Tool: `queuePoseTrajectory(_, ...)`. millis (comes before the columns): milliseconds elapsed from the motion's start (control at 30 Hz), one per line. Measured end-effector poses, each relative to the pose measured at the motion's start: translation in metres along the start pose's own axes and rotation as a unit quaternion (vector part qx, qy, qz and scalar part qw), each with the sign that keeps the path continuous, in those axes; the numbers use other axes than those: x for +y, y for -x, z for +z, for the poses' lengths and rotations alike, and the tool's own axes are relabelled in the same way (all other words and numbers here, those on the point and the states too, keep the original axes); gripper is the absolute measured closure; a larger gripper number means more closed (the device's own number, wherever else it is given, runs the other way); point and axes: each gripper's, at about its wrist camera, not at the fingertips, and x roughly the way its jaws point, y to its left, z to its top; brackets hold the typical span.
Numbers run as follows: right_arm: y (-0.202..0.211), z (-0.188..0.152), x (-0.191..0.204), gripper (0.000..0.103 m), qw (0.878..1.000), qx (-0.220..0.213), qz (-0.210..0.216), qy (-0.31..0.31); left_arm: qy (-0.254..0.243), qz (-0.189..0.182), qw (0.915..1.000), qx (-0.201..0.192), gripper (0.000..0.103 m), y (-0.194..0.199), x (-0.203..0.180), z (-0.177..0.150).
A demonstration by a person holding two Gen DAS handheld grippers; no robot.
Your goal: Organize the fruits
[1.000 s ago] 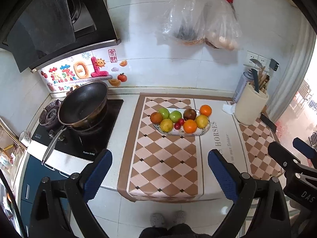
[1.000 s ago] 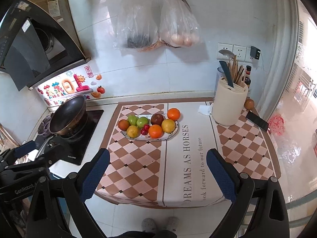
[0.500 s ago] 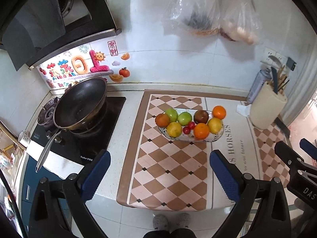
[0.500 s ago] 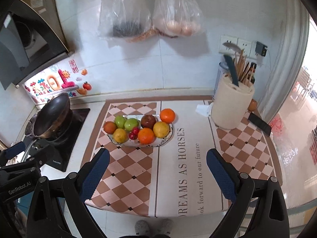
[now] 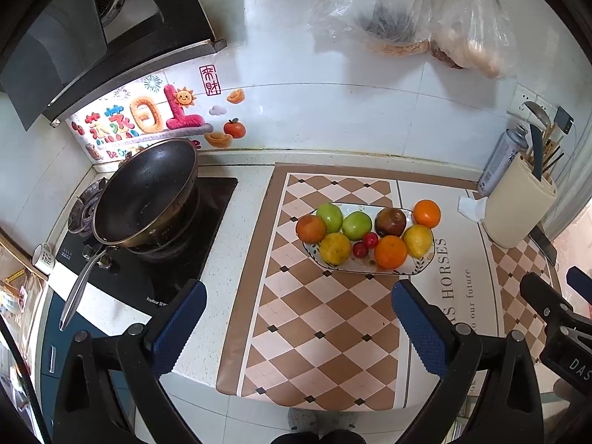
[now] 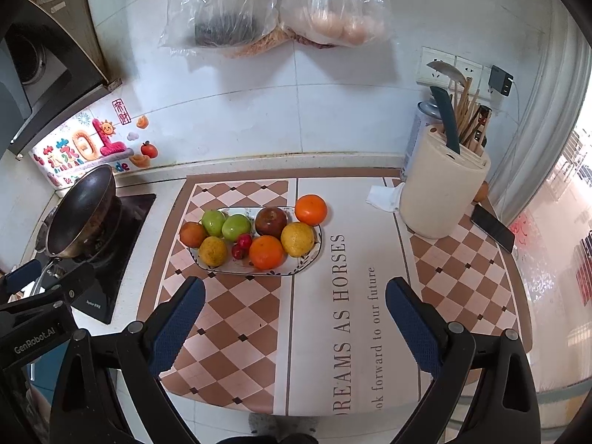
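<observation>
Nearest, the left gripper and the right gripper both hang above the front edge of the surface, jaws spread wide and released, holding nothing. Under them lies a checkered mat with printed words. Farther on, mid-mat, sits the plate of fruit: two green apples, a dark red apple, two yellow fruits, an orange at its front rim, small red fruits in the middle. One more orange sits at the plate's far right rim. Left of the mat a wok sits on the stove. Far right stands a utensil holder. Bags hang on the wall behind.
</observation>
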Motion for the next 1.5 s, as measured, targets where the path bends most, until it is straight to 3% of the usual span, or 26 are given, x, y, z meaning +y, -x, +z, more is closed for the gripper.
queuePoseTrajectory(1500, 0.002, -0.007, 0.003, 0.003, 1.000, 0.003, 0.004, 0.006, -0.011, -0.003, 0.9999, -0.011, 0.001, 0.016, -0.006, -0.008)
